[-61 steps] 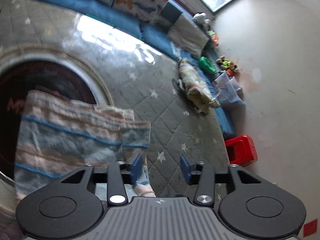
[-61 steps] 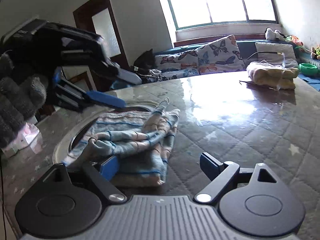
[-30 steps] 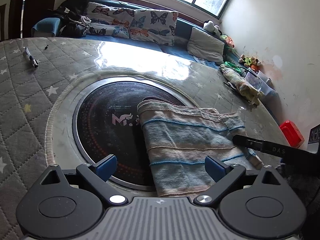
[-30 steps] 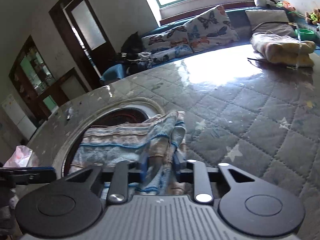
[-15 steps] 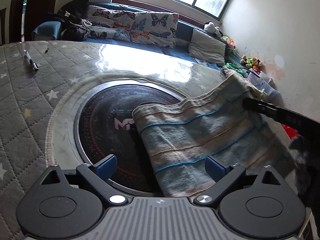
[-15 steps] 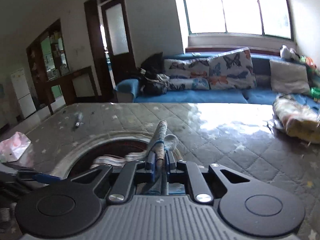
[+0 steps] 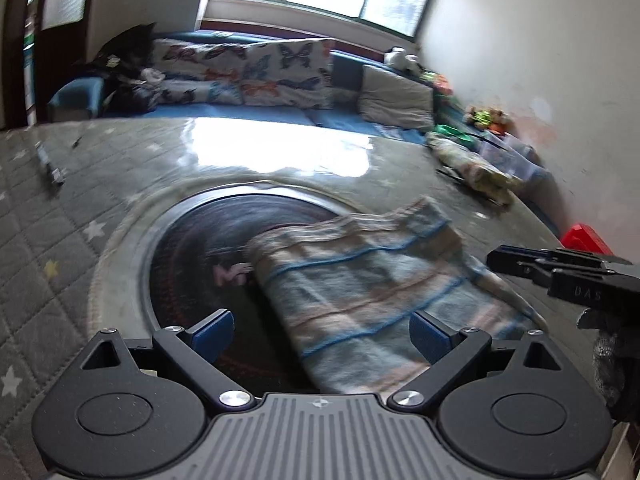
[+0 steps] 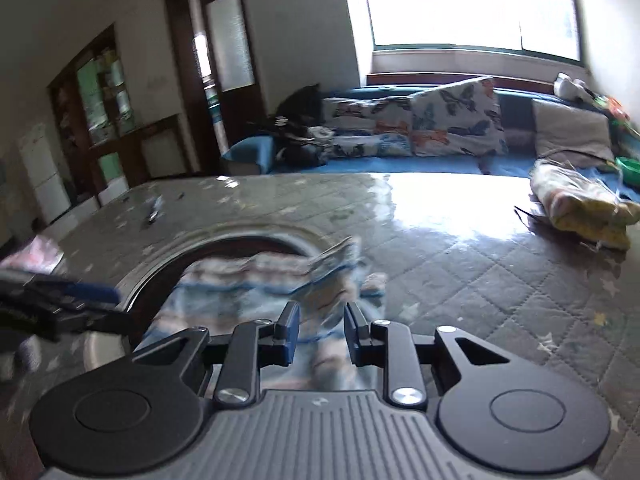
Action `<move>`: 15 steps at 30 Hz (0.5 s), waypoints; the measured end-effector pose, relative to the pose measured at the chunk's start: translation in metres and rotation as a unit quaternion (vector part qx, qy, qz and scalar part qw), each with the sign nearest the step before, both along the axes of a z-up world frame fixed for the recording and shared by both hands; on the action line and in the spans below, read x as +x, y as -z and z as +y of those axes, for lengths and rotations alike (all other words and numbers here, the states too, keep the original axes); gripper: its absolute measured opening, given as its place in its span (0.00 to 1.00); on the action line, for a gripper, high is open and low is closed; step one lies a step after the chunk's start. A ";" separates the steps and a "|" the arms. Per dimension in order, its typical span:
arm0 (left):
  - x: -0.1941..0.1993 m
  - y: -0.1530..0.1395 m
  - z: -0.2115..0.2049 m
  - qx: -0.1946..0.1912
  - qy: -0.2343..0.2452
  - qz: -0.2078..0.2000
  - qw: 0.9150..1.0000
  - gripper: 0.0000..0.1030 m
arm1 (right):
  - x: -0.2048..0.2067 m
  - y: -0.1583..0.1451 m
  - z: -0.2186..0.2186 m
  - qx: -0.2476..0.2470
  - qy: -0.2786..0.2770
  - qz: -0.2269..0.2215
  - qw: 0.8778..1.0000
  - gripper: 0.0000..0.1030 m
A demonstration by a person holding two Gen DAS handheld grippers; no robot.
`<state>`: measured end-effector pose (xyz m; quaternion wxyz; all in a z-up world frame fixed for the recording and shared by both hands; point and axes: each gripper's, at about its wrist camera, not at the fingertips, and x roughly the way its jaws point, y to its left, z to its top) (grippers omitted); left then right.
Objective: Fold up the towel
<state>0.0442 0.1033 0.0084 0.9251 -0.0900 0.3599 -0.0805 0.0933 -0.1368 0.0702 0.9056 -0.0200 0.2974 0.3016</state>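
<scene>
Left claw (image 7: 322, 334) wide apart; right claw (image 8: 322, 338) narrow, jaws opening.

a home living room: cushioned window sofa (image 8: 400, 160), wooden door (image 8: 224, 64), toys (image 7: 486, 116).

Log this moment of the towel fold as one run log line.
step: fold towel | striped towel: lying partly over round dark inset | right gripper: jaws opening, towel between them | left gripper: open, holding nothing
</scene>
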 end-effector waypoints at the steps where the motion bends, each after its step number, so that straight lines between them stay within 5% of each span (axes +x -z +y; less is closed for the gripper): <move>1: -0.001 0.000 -0.005 0.006 0.009 -0.002 1.000 0.93 | -0.006 -0.001 0.001 -0.005 -0.007 -0.004 1.000 0.24; 11: -0.010 0.024 -0.024 0.064 0.059 0.015 0.996 0.90 | -0.033 0.029 0.007 -0.051 -0.032 0.008 0.998 0.23; 15: -0.014 0.030 -0.014 0.055 0.052 0.025 0.997 0.90 | -0.033 0.024 -0.002 -0.024 -0.015 0.003 1.000 0.23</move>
